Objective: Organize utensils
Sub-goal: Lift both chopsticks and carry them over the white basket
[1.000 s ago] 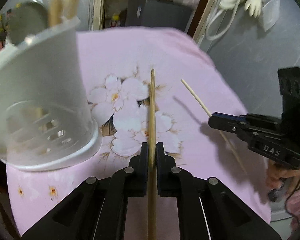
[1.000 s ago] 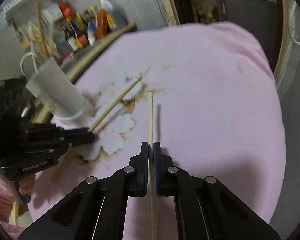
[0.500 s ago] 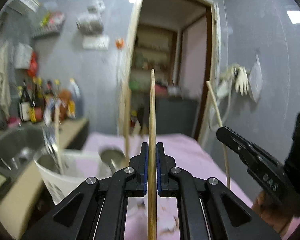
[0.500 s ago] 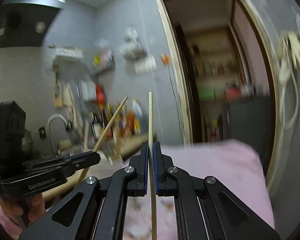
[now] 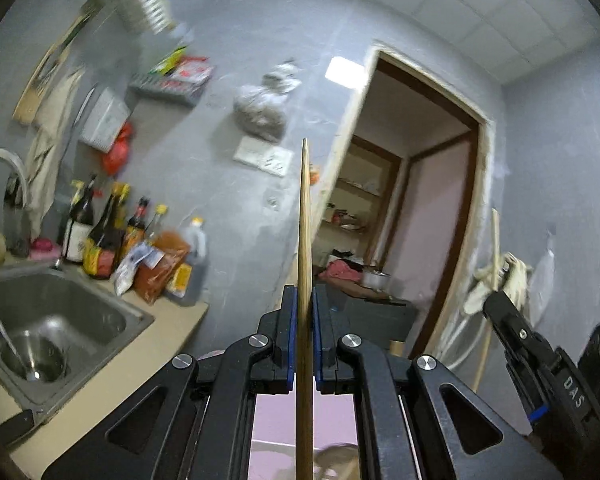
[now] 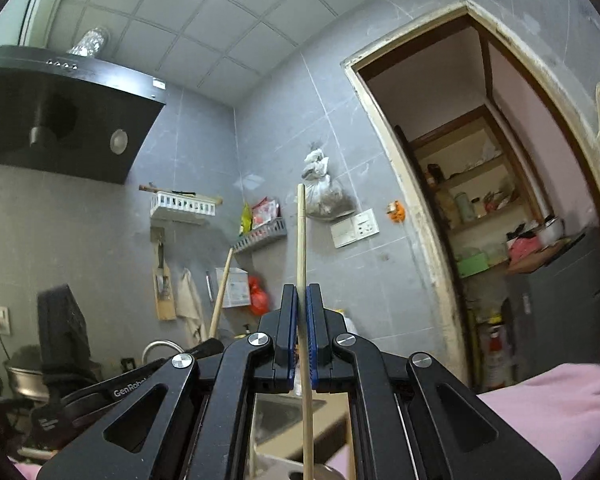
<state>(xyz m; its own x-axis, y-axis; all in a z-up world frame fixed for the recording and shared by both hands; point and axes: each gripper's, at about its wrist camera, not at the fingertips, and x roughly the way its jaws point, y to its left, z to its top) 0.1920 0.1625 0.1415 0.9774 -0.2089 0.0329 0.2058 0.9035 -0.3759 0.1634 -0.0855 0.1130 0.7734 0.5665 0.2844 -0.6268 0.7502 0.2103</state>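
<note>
**Two chopsticks held upright, one in each gripper**

Between the closed blue pads of the left gripper [image 5: 304, 332] a brown chopstick [image 5: 305, 248] is clamped, its shaft running straight up the middle of the left wrist view and its tip seen against the grey wall. At the right edge of that view the right gripper [image 5: 504, 316] is seen from the side, and the pale chopstick [image 5: 495, 240] pinched in it rises beside the white door frame [image 5: 482, 216]. A steel sink [image 5: 56, 332] is set into the beige counter [image 5: 140, 364] at lower left, and a row of sauce bottles [image 5: 112, 240] is lined up against the wall behind it. A strip of pink cloth [image 5: 276, 420] is visible under the gripper arms.

Seen from the right wrist, the right gripper [image 6: 302, 334] is closed on the pale chopstick [image 6: 301, 248], which is held nearly vertical with its blunt end level with a bag hung on the wall [image 6: 324, 192]. To the lower left the left gripper [image 6: 208, 346] is partly hidden, and the brown chopstick [image 6: 222, 292] in it is tilted slightly to the right. A black range hood [image 6: 60, 116] is mounted at upper left, and the pink cloth [image 6: 552, 408] is seen at lower right.
</note>
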